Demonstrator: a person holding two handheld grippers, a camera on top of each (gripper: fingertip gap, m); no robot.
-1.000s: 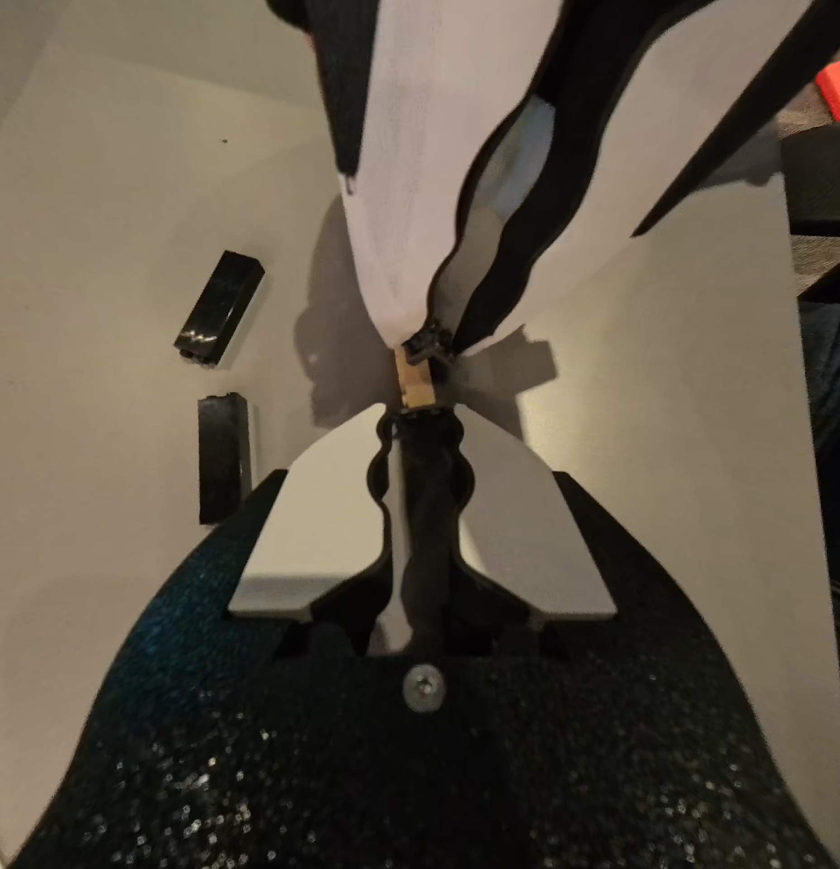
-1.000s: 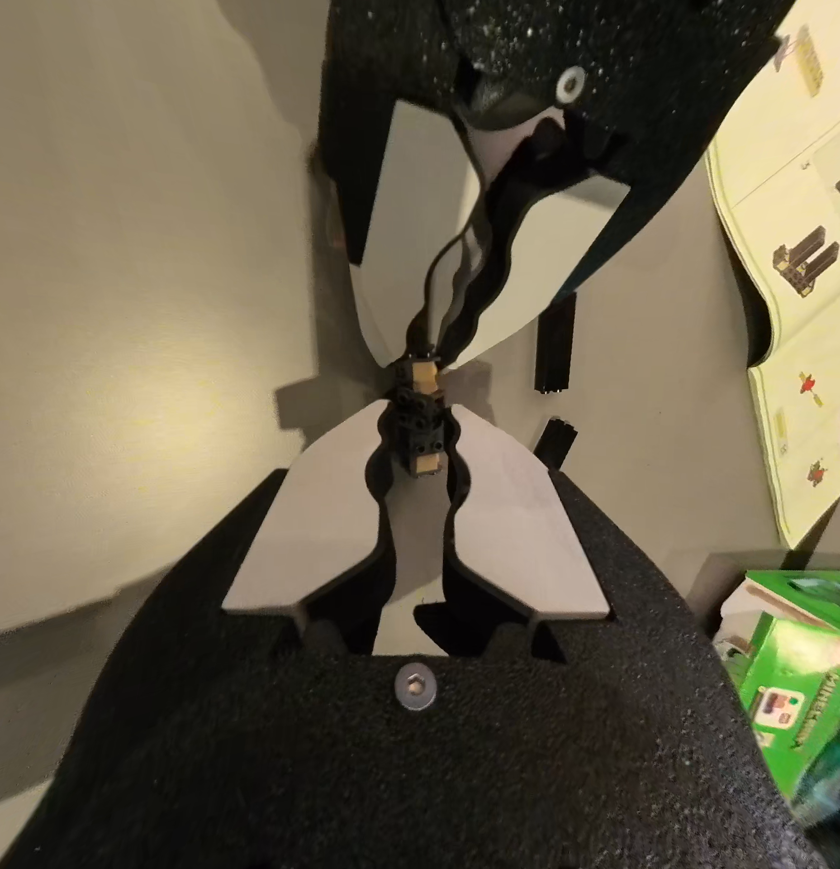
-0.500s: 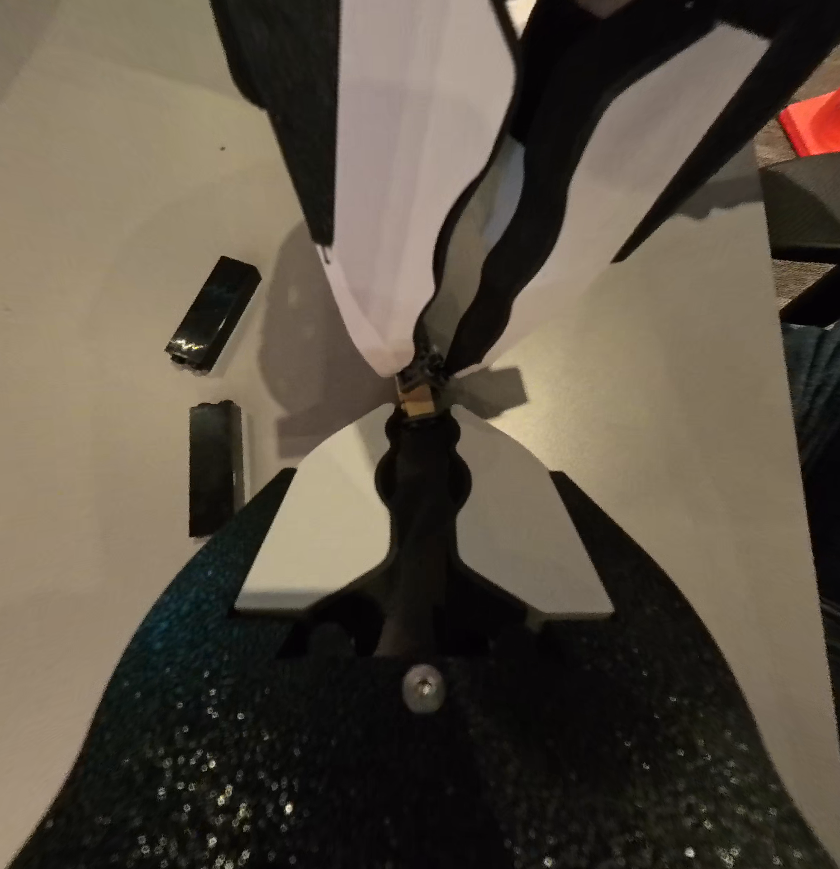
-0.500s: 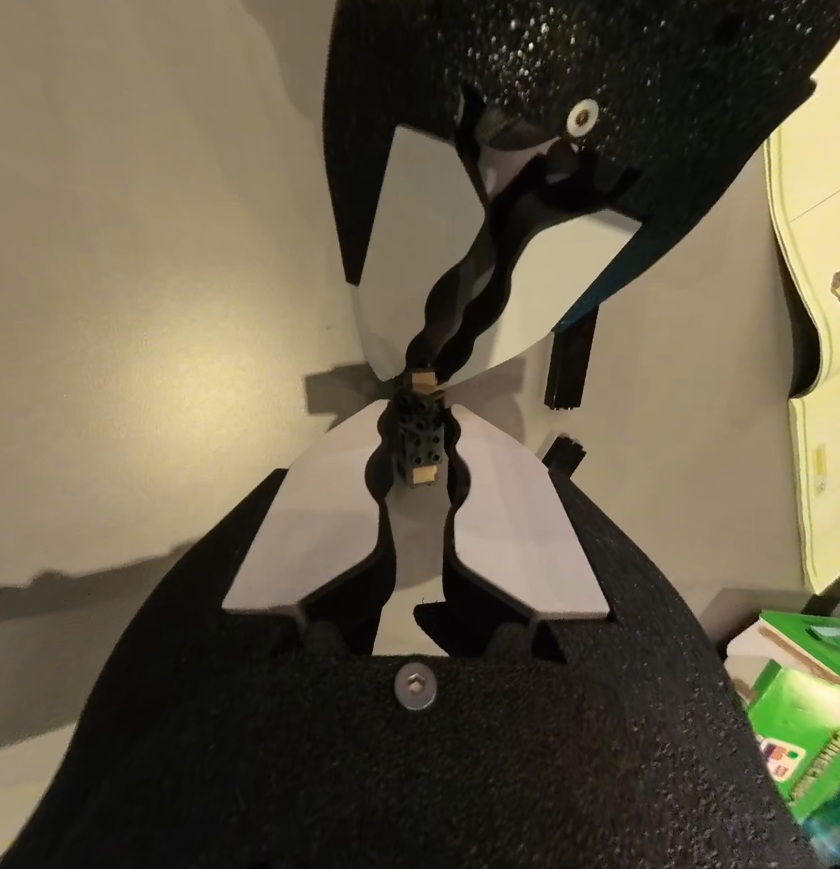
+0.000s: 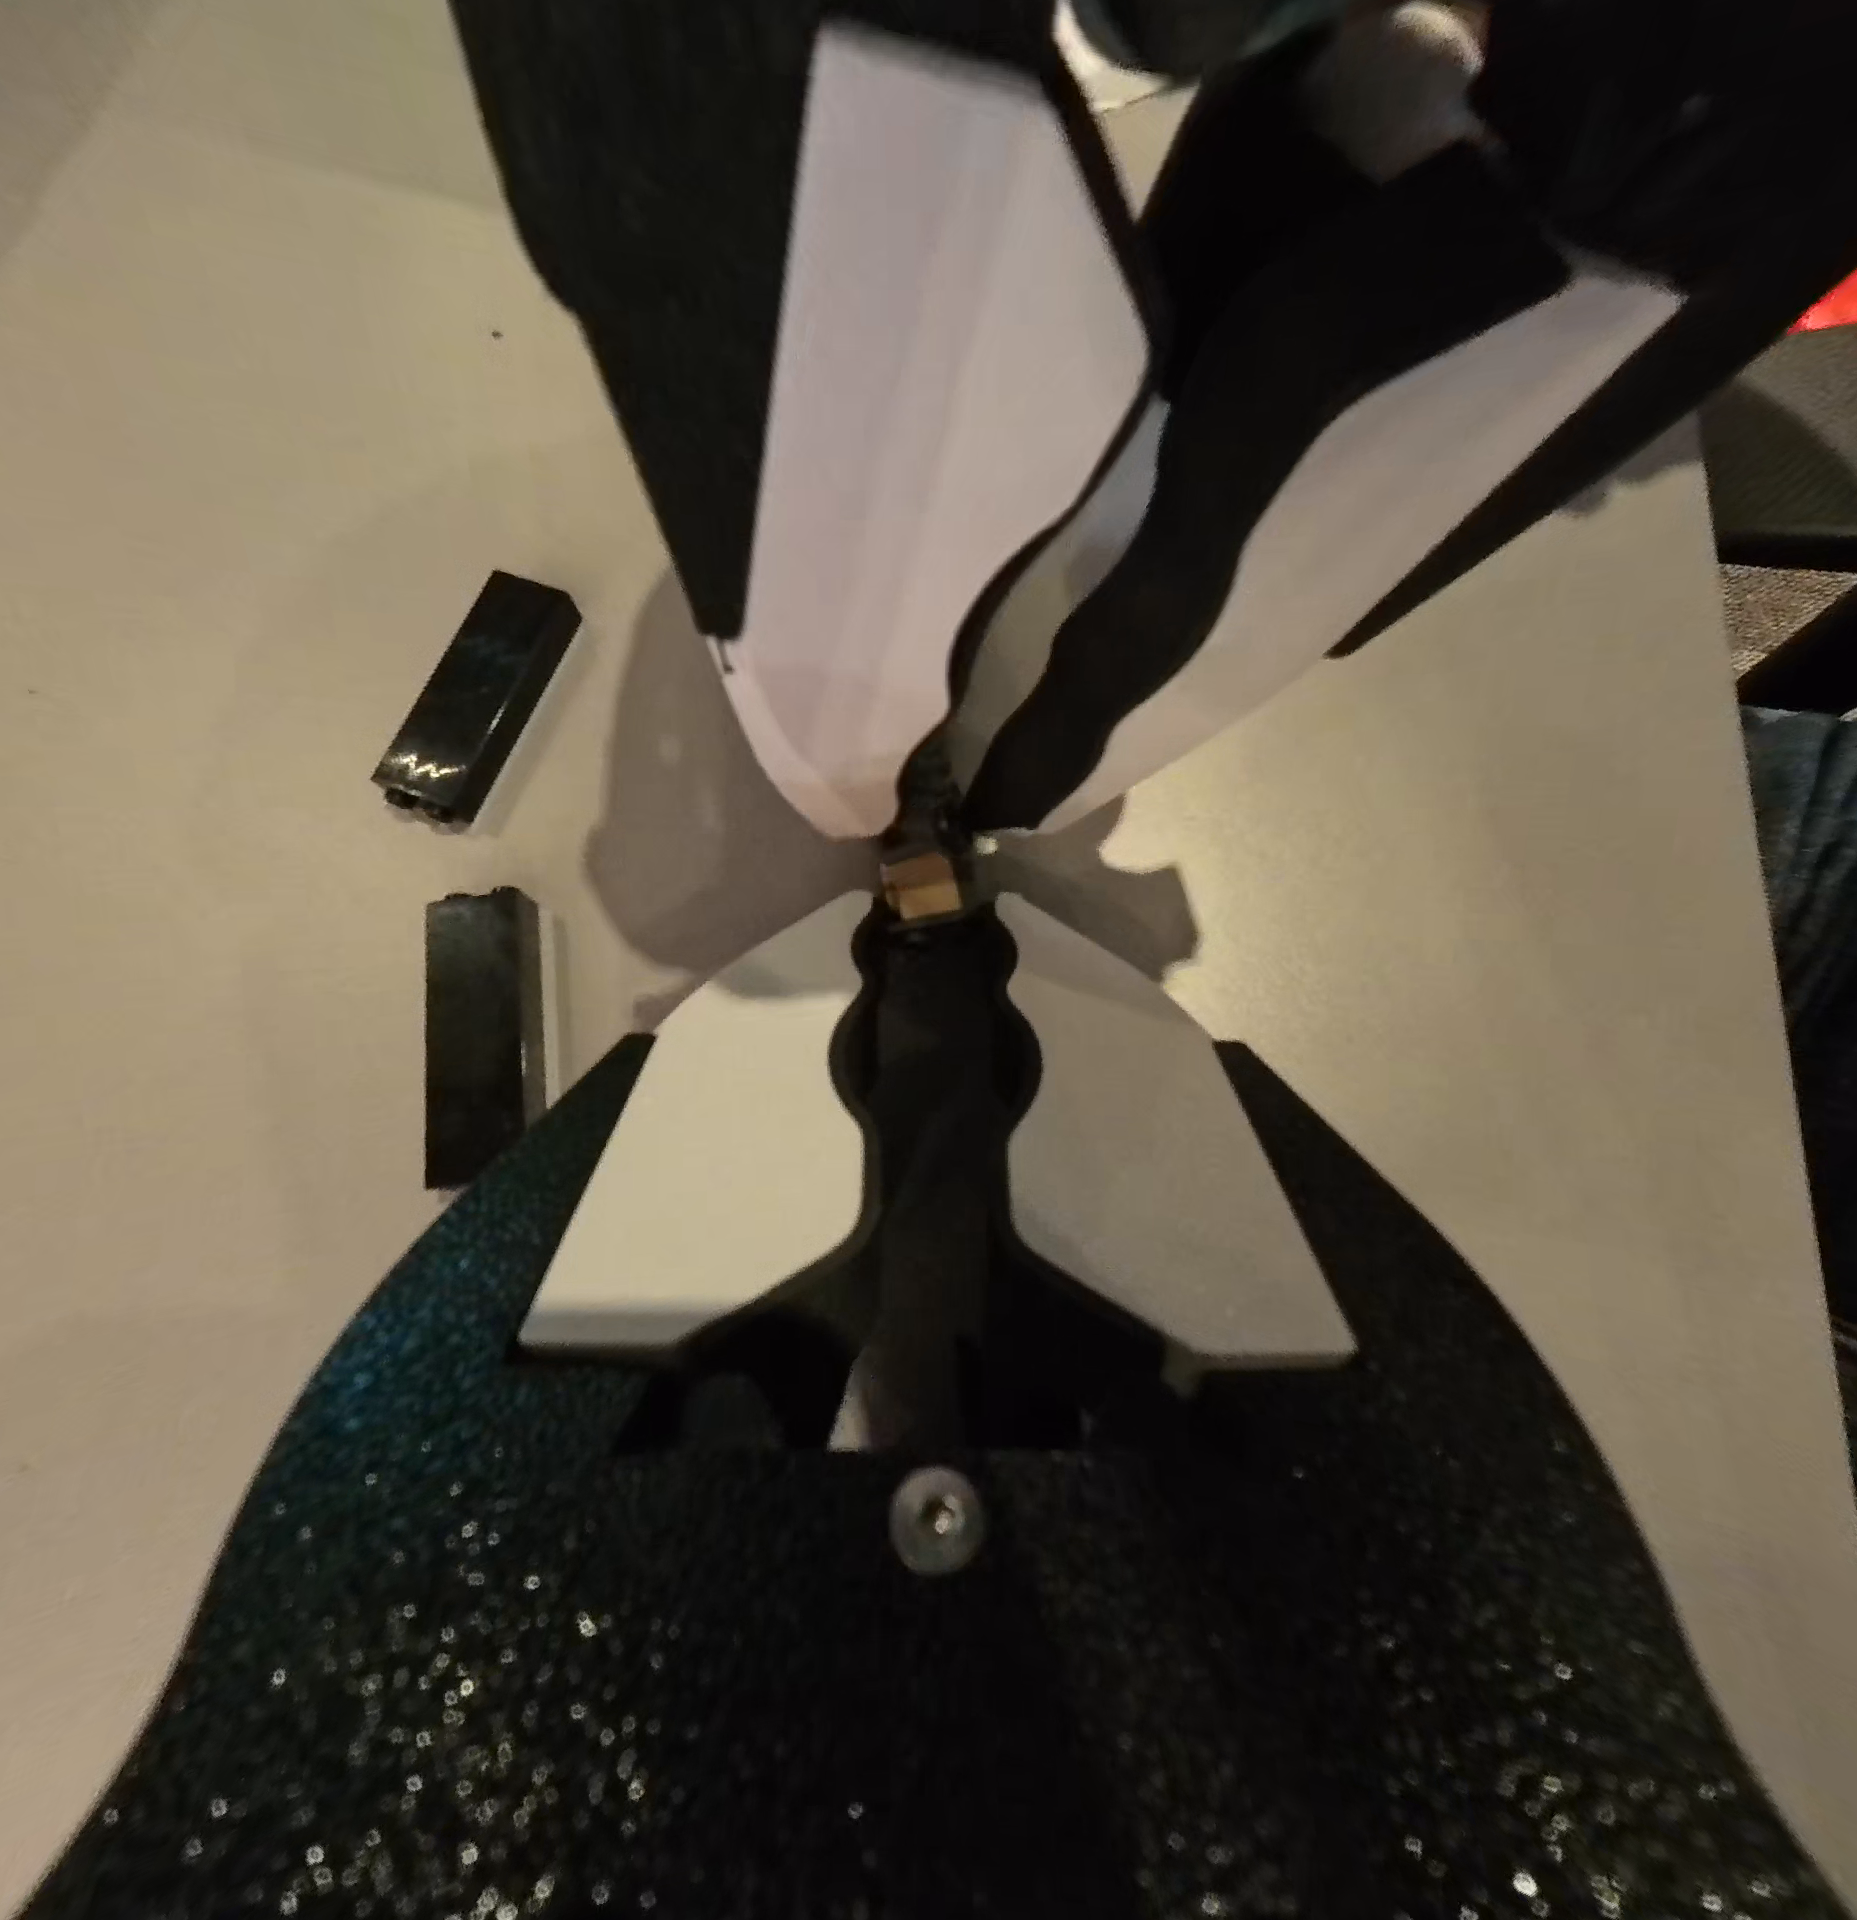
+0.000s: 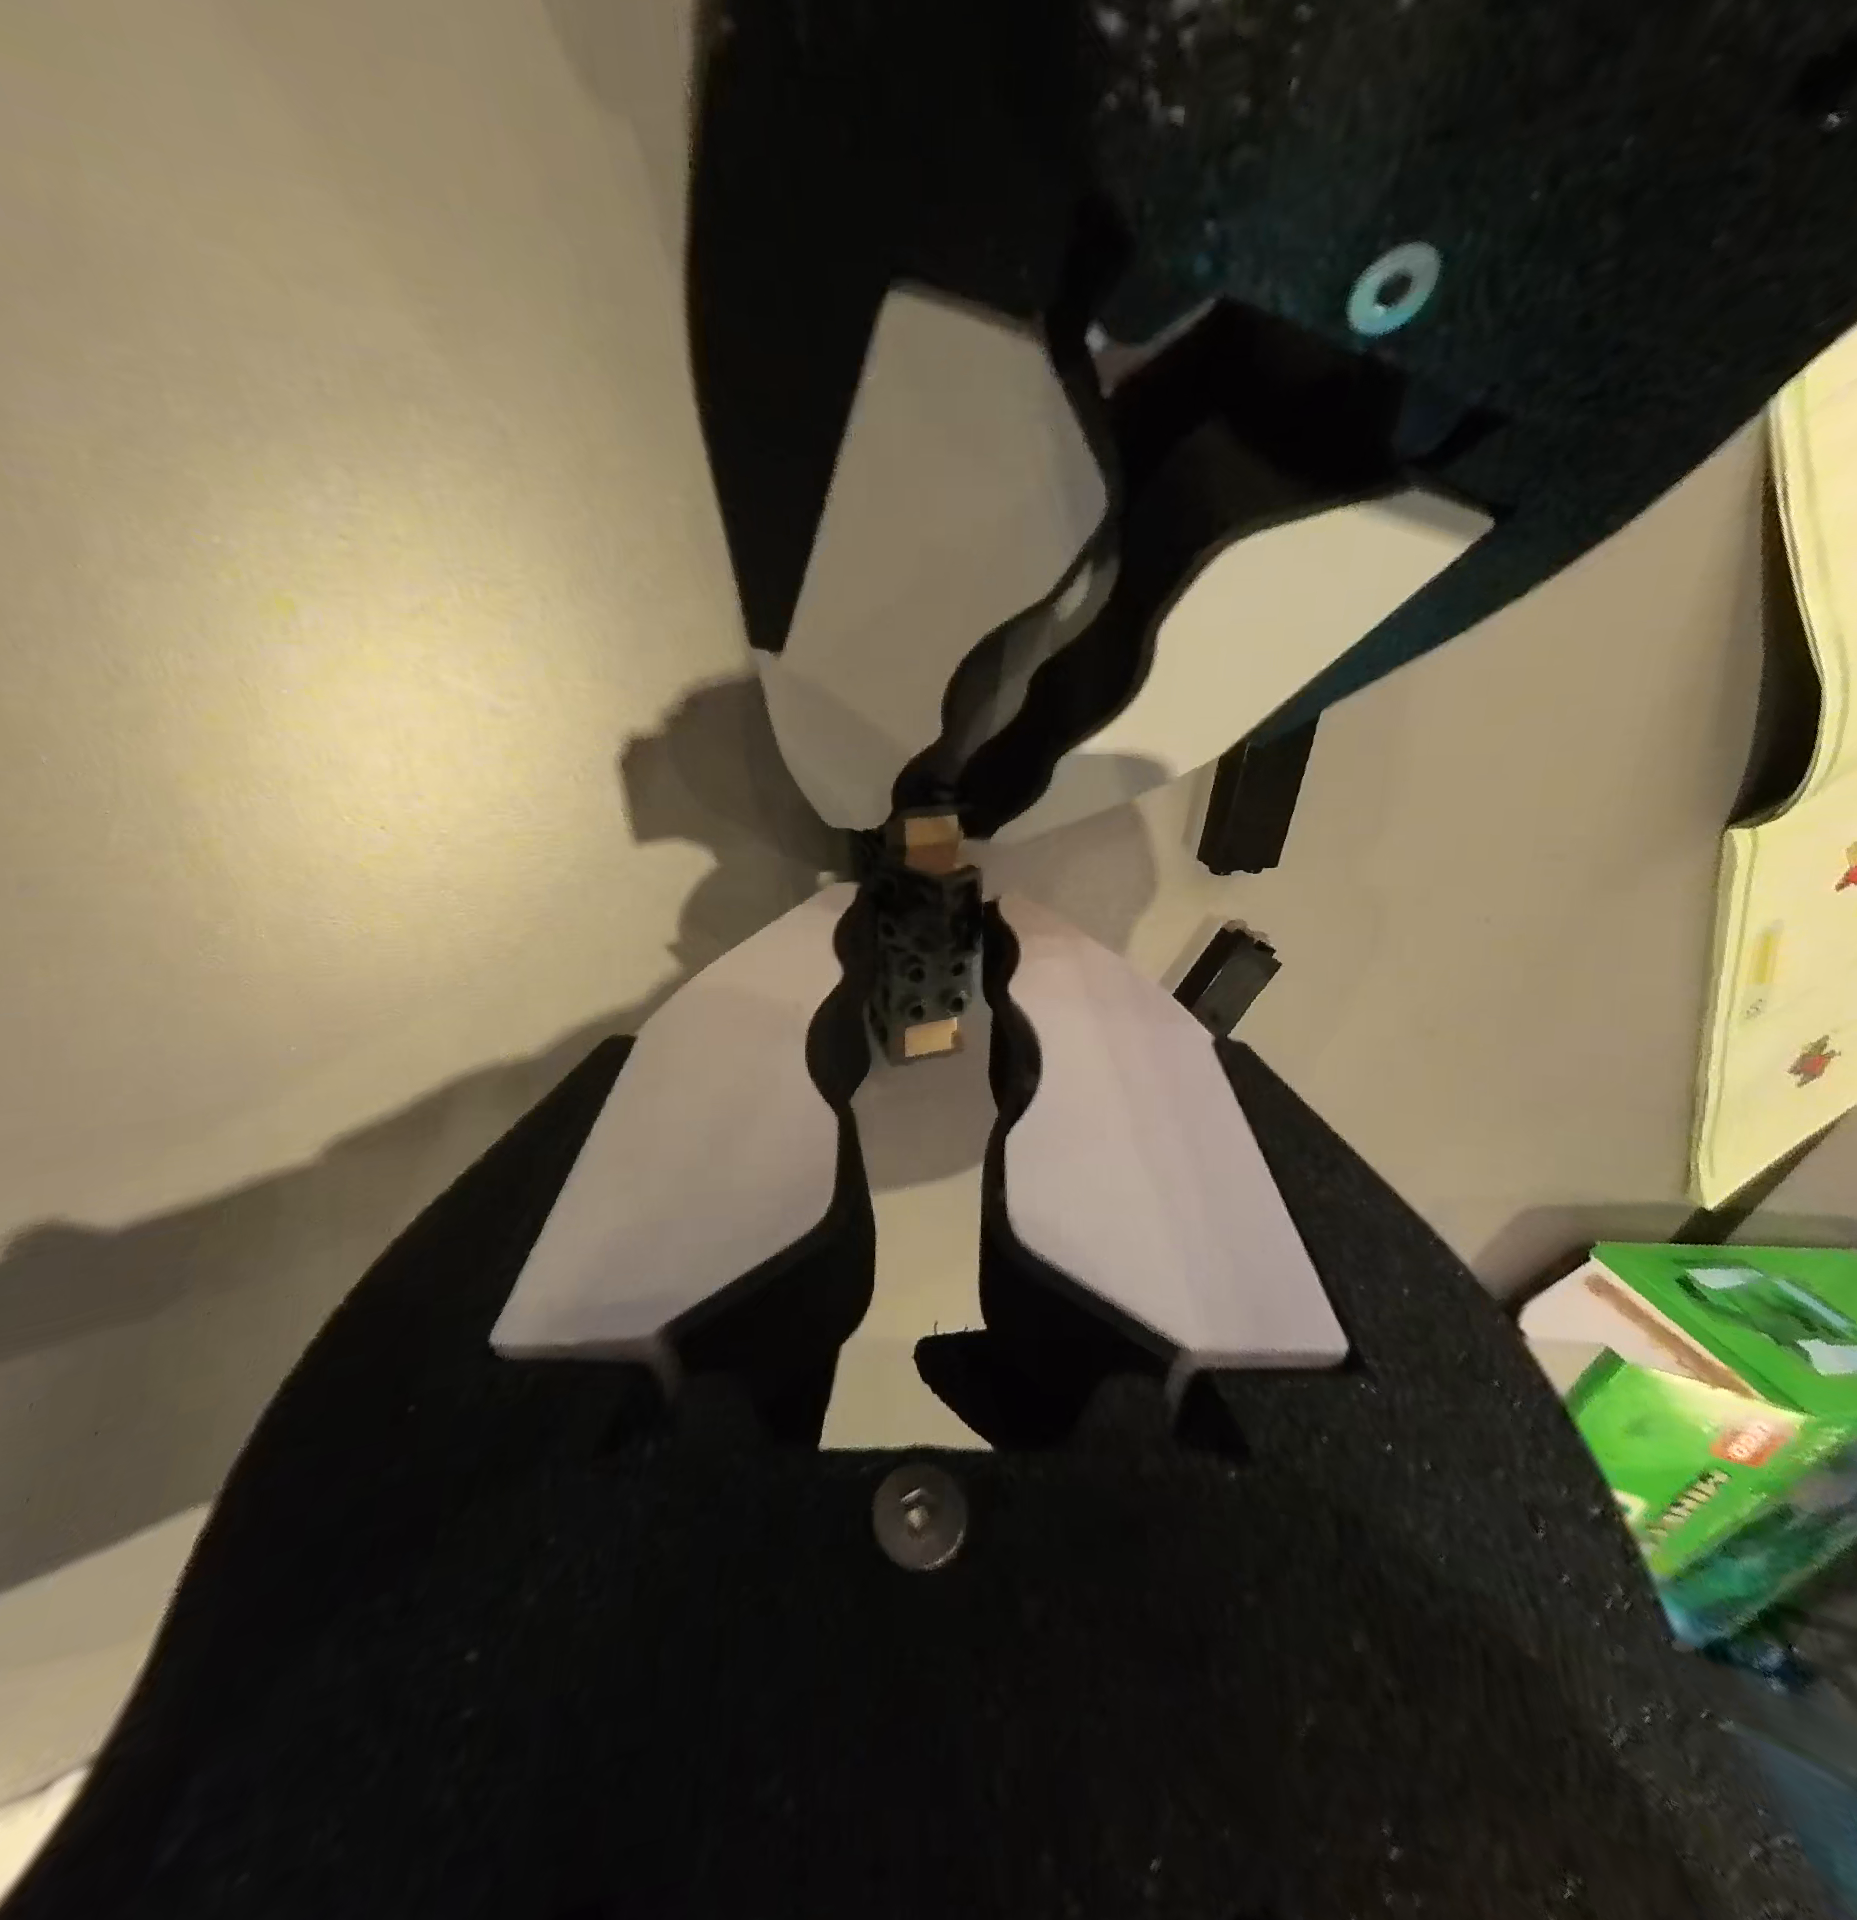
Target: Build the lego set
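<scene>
Grippers (image 6: 919,914) meet tip to tip, both clamping the lego assembly (image 6: 922,971).

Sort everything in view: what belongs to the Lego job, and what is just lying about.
In use:
- left tongs and right tongs, meeting tip to tip
- small black-and-tan assembly, held in the right tongs
- tan piece, in the left tongs
- two loose black bricks
- instruction booklet

Lying about:
- green box

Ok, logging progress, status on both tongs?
Left tongs shut on tan piece. Right tongs shut on black assembly, pieces meeting. Two loose black bricks aside.
</scene>
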